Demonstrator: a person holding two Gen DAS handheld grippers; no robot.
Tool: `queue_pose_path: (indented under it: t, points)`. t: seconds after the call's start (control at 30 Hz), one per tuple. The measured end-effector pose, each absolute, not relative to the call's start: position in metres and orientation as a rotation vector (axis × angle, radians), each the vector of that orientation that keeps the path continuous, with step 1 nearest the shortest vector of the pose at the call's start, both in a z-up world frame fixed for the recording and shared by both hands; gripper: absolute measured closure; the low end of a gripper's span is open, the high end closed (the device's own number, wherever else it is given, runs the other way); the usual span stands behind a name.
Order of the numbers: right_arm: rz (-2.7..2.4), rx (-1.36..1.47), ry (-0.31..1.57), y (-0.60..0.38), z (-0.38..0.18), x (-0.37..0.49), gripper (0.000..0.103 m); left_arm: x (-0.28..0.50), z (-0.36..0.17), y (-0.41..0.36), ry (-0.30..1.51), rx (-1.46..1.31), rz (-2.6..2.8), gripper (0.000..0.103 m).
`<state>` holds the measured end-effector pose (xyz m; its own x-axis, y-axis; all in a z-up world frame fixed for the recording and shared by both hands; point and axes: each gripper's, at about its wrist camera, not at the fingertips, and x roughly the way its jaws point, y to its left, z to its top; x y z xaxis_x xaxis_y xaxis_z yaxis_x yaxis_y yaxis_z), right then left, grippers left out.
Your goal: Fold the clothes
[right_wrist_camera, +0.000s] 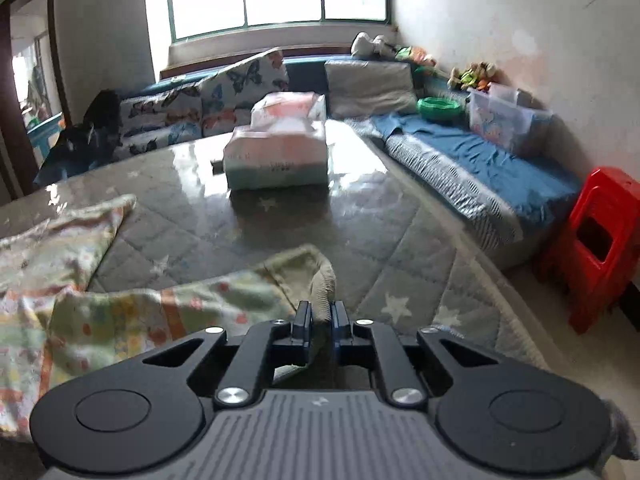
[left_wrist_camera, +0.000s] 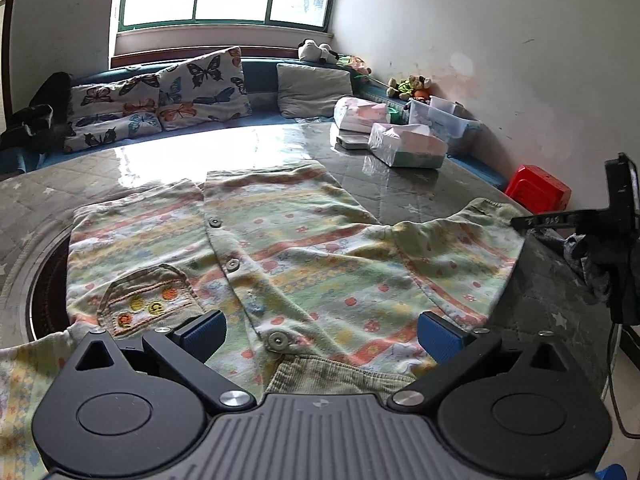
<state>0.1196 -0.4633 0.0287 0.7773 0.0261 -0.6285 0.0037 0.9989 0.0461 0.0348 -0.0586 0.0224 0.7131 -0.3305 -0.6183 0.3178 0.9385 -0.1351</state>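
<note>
A small striped, flowered button-up shirt lies front-up on the grey quilted table, collar toward me. My left gripper is open and empty, hovering over the collar with blue pads either side of the top button. My right gripper is shut on the ribbed cuff of the shirt's right sleeve; it shows at the right edge of the left wrist view. The sleeve stretches out left of the right gripper.
Two tissue packs and a flat device sit on the far right of the table. A bench with butterfly cushions, toys and a clear box runs behind. A red stool stands right of the table.
</note>
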Motion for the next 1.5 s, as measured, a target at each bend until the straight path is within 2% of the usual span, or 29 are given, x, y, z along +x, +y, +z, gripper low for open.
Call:
queue_pose_path:
  t: [0.3,0.5,0.9,1.33,1.43,1.5]
  points:
    - [0.025,0.02,0.636,-0.453,0.052,0.113,0.095,0.027,0.021,-0.043,0.683,-0.027,-0.31,0.0]
    - [0.141,-0.011,0.56,-0.419,0.091,0.097,0.095,0.02,0.021,-0.025,0.673,-0.042,-0.266,0.0]
    - [0.544,-0.182,0.454,-0.272,0.146,0.08,0.095,-0.002,0.027,0.032,0.613,-0.134,-0.134,0.0]
    - [0.861,-0.337,0.529,-0.144,0.116,0.058,0.095,-0.026,0.025,0.086,0.585,-0.237,0.001,0.0]
    - [0.896,-0.346,0.551,-0.135,0.108,0.052,0.092,-0.026,0.024,0.088,0.586,-0.243,0.01,0.0]
    - [0.922,-0.339,0.559,-0.136,0.105,0.049,0.081,-0.024,0.024,0.089,0.587,-0.246,0.012,0.0]
